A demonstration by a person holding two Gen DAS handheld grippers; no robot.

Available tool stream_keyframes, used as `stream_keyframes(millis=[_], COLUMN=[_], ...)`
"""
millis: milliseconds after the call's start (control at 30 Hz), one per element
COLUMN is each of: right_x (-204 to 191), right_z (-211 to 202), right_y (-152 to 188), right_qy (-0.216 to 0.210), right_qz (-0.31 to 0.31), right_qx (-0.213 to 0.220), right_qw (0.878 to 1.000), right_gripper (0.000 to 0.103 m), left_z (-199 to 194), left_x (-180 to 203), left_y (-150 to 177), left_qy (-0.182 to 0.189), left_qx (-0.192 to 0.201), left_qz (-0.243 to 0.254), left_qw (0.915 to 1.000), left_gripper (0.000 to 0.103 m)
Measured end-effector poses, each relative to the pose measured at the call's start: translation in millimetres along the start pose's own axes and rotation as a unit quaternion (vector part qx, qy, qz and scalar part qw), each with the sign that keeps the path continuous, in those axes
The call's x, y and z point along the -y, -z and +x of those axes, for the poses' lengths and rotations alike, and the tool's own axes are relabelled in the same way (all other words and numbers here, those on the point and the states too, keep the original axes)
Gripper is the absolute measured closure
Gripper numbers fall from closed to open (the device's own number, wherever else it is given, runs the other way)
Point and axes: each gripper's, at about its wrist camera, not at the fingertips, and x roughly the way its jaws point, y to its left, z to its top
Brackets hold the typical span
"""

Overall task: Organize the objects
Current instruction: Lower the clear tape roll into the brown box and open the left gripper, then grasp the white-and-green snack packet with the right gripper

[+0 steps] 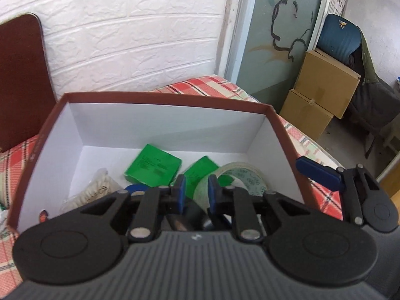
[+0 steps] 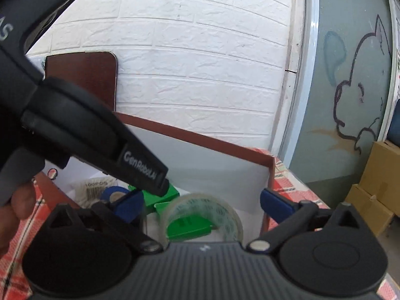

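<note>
A rectangular cardboard box (image 1: 160, 125) with reddish-brown outer walls and smooth white inner walls stands open on a bed covered in a red, green and cream plaid cloth (image 1: 200, 87). On its floor lie two glossy green square packets (image 1: 152, 166), a ring-shaped roll of clear tape (image 1: 240, 177), a crinkled clear plastic bag of white cotton swabs (image 1: 92, 192) and a roll of blue tape (image 2: 113, 192). The tape ring lies toward the box's right wall, the swab bag toward its left wall, and the green packets between them.

The left gripper (image 1: 196, 195) hangs over the box's near edge, its blue-padded jaws nearly together with nothing between them. The right gripper (image 2: 202, 205) has its jaws spread wide and empty, the clear tape ring showing below the gap.

Only the left wrist view shows stacked brown cardboard cartons (image 1: 322, 92) and a dark blue chair (image 1: 337, 37) beyond the bed's far corner. Only the right wrist view shows a bare hand (image 2: 17, 205) gripping the left tool's handle. Both show the embossed white brick-pattern wall (image 1: 130, 25) and a dark brown rounded board (image 1: 20, 75) leaning against it.
</note>
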Motion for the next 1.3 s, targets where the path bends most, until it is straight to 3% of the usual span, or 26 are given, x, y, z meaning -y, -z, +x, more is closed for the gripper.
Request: stream_keyframes(millis=[333, 533, 767, 967, 1033, 1133, 1167, 1267, 1300], right_x=[-22, -40, -83, -139, -162, -197, -209, -242, -252], right_z=[-35, -62, -73, -71, -69, -62, -59, -45, -38], right_y=[5, 16, 28, 25, 25, 27, 27, 26, 24], right_qy=[0.007, -0.02, -0.066, -0.116, -0.136, -0.165, -0.173, -0.186, -0.188], right_qz=[0.059, 0.106, 0.105, 0.06, 0.035, -0.004, -0.019, -0.064, -0.076], right_qx=[0.005, -0.014, -0.059, -0.086, -0.089, -0.096, -0.095, -0.083, -0.077], right_qw=[0.998, 0.994, 0.991, 0.988, 0.986, 0.982, 0.98, 0.977, 0.976], right_gripper=[0.003, 0.004, 0.004, 0.01, 0.012, 0.023, 0.024, 0.028, 0.028], left_z=[-54, -94, -114, -135, -141, -146, -146, -157, -157], left_x=[-35, -62, -109, -177, -209, -250, -261, -275, -275], left_y=[28, 58, 101, 151, 171, 198, 207, 226, 230], left_qy=[-0.078, -0.101, -0.137, -0.186, -0.211, -0.26, -0.276, -0.289, -0.294], left_qx=[0.021, 0.031, 0.015, 0.0, -0.003, -0.01, -0.011, 0.03, 0.042], left_qz=[0.001, -0.019, -0.061, -0.108, -0.134, -0.157, -0.161, -0.165, -0.159], left_qw=[0.9968, 0.9942, 0.9886, 0.9767, 0.9683, 0.9528, 0.9475, 0.9427, 0.9415], left_gripper=[0.081, 0.081, 0.081, 0.08, 0.079, 0.078, 0.076, 0.048, 0.043])
